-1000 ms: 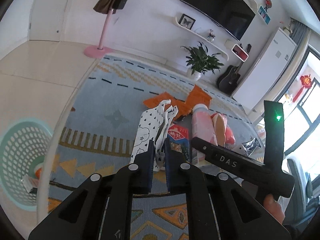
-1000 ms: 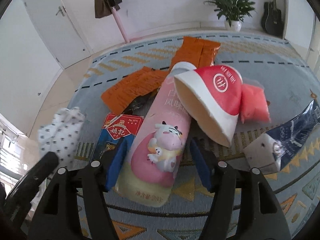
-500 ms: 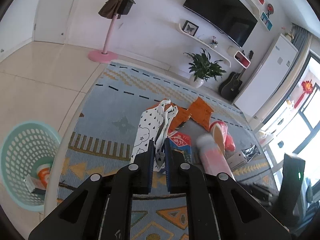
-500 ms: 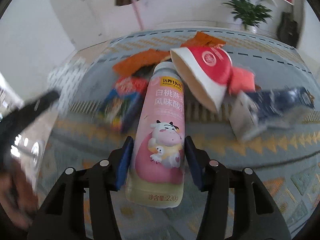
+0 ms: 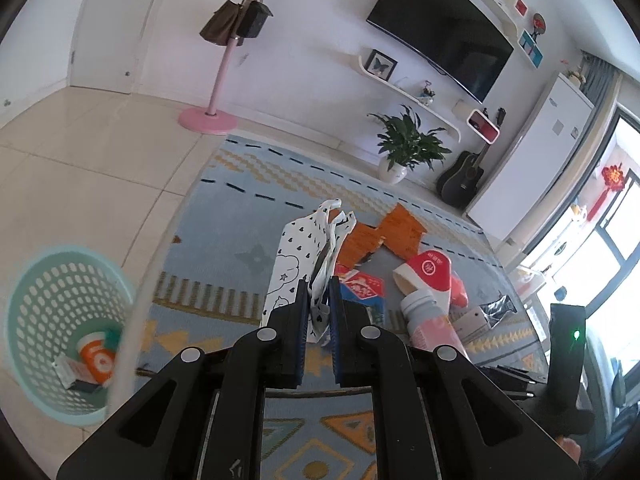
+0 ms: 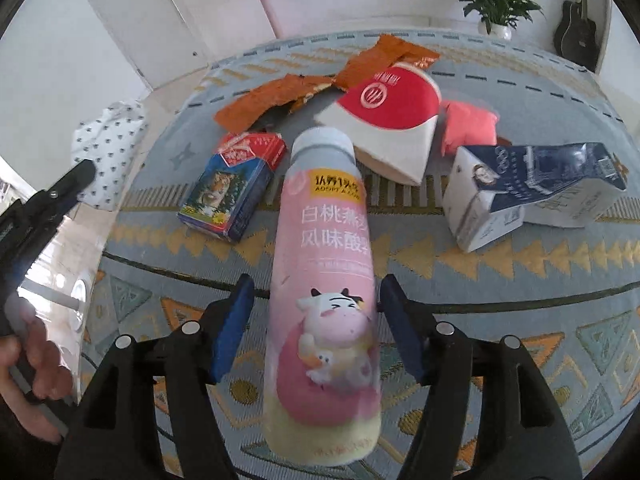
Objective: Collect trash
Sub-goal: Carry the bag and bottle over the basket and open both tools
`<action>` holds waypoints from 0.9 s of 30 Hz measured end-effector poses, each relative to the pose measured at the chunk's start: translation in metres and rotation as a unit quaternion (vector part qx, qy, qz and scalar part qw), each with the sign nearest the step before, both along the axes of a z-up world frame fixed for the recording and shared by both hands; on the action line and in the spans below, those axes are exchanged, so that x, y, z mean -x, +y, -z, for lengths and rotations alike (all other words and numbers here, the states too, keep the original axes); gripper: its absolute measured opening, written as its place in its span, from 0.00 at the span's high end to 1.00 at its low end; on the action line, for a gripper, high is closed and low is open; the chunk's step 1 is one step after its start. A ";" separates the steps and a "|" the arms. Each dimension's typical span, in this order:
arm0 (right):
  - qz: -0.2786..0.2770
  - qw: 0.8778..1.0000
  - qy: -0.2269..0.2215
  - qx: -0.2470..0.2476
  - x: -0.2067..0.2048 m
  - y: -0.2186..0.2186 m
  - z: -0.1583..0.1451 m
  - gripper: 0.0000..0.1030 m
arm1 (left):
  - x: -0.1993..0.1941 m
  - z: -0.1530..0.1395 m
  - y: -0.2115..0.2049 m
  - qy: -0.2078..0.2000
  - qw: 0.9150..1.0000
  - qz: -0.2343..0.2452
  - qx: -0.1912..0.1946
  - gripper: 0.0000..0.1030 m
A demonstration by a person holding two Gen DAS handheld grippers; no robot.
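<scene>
Patterned rug [image 6: 500, 272] w/ orange wrappers [image 6: 280, 98], red cup [image 6: 390, 120], blue carton [image 6: 532, 188], small box [image 6: 236, 188].

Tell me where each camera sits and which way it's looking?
Left wrist: on the left gripper, looking across the rug toward the TV wall; its fingers pinch a spotted bag, basket lower left.
Right wrist: on the right gripper, looking down at the litter; a pink bottle sits between its fingers, a hand at left.
Shared: bottle, bag, red cup.
</scene>
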State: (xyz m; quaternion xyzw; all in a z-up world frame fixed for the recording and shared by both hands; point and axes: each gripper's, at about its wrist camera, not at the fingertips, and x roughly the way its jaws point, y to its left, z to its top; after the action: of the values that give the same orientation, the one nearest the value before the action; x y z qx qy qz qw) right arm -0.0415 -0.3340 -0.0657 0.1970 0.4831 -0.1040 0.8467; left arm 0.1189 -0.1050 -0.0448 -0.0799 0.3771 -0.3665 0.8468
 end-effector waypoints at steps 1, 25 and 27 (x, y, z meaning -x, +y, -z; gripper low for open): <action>-0.003 1.000 -0.002 0.011 0.001 0.004 -0.001 0.55 | -0.001 0.000 0.004 0.001 1.000 -0.003 0.001 0.92; -0.181 0.974 -0.133 0.014 -0.145 0.228 -0.091 0.56 | -0.065 -0.016 0.215 0.045 0.981 -0.185 0.041 0.92; -0.187 0.975 -0.119 0.002 -0.164 0.243 -0.079 0.56 | -0.076 0.002 0.226 0.071 0.976 -0.200 0.046 0.92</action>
State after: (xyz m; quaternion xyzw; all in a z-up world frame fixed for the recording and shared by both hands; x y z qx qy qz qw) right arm 0.1222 -0.0911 0.0137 0.1125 0.4068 0.0796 0.9031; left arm 0.1947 0.1208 -0.0473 -0.2178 0.3954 -0.2001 0.8696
